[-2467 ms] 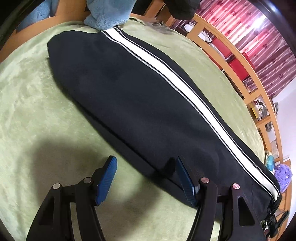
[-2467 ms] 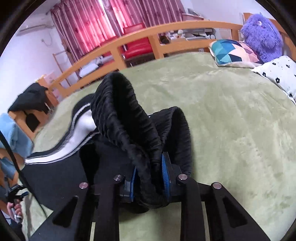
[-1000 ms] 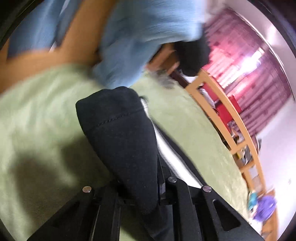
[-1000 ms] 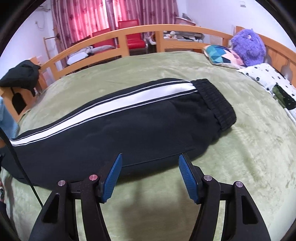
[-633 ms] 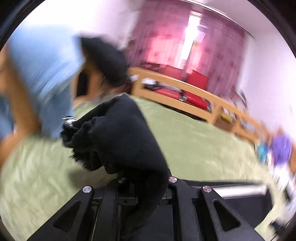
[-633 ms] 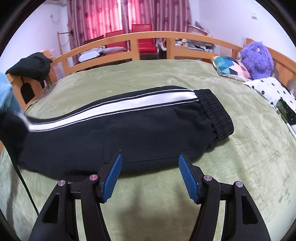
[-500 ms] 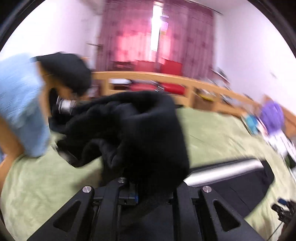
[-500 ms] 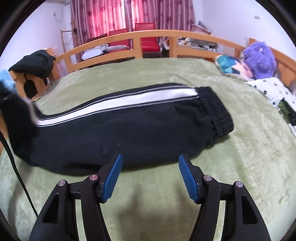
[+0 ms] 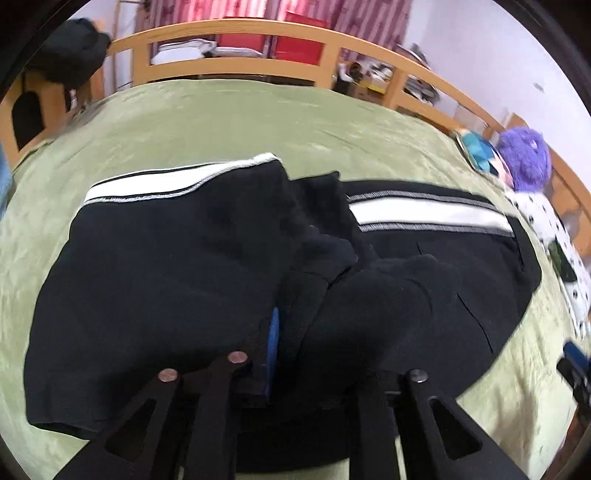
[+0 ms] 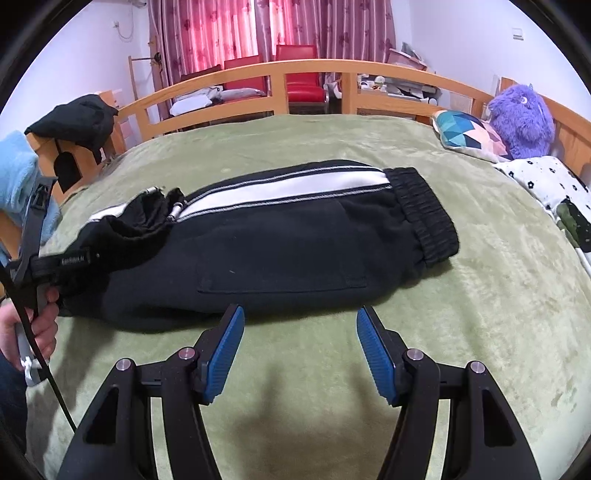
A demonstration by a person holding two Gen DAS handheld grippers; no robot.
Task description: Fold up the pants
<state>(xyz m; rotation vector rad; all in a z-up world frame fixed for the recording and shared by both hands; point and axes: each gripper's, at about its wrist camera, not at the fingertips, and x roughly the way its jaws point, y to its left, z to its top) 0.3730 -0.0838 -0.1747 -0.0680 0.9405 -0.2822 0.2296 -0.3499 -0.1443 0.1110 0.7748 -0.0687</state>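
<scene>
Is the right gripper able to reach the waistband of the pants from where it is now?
Probably yes. The right gripper is open and empty over bare blanket, and nothing lies between it and the waistband of the pants.

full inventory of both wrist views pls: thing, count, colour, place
pants: 1, black with white side stripe, lying across the green blanket, leg end folded over toward the waistband
blanket: 1, green, covers the bed
bed rail: 1, light wood, far edge of the bed
chairs: red, behind the rail; count unclear
curtains: pink-red, back wall
plush toy: 1, purple, far right
cushion: 1, teal and pink, beside the plush toy
dark garment: 1, black, on the left bedpost
left gripper: jaws opening, pants fabric between them
right gripper: open, empty, over bare blanket
hand: 1, left edge, holding the left gripper's handle
</scene>
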